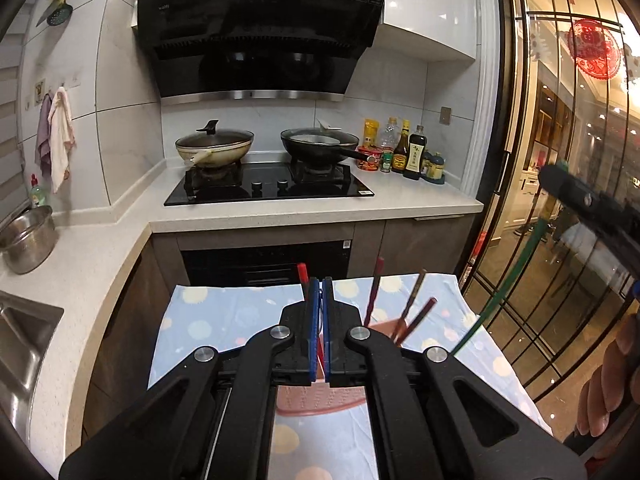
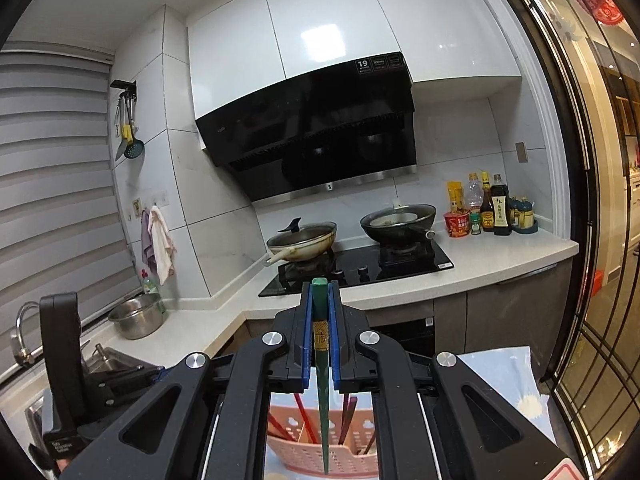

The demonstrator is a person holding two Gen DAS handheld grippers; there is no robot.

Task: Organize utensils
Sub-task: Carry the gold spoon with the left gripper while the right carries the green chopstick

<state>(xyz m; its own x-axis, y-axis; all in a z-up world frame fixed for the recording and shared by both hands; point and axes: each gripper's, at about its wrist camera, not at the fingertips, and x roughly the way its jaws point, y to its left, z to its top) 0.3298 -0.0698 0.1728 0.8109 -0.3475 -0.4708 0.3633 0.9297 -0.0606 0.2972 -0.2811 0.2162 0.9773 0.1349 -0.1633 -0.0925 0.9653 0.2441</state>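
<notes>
My left gripper (image 1: 321, 285) is shut on a red chopstick (image 1: 302, 271), held upright above a pink perforated basket (image 1: 320, 400) on a blue dotted cloth (image 1: 224, 320). Several dark red chopsticks (image 1: 374, 292) lean in that basket. At the right of the left wrist view, my right gripper (image 1: 592, 204) carries a green chopstick (image 1: 508, 280) that slants down toward the cloth. In the right wrist view my right gripper (image 2: 320, 286) is shut on the green chopstick (image 2: 320, 308), whose tip hangs over the pink basket (image 2: 360, 460). The left gripper's black body (image 2: 60, 360) shows at the left edge.
Behind the table runs a white counter (image 1: 280, 212) with a black hob, a lidded wok (image 1: 214, 146) and a dark pan (image 1: 320, 142). Sauce bottles (image 1: 414, 152) stand at its right end. A steel pot (image 1: 28, 238) and sink (image 1: 24, 340) are on the left; a glass door (image 1: 560, 160) is on the right.
</notes>
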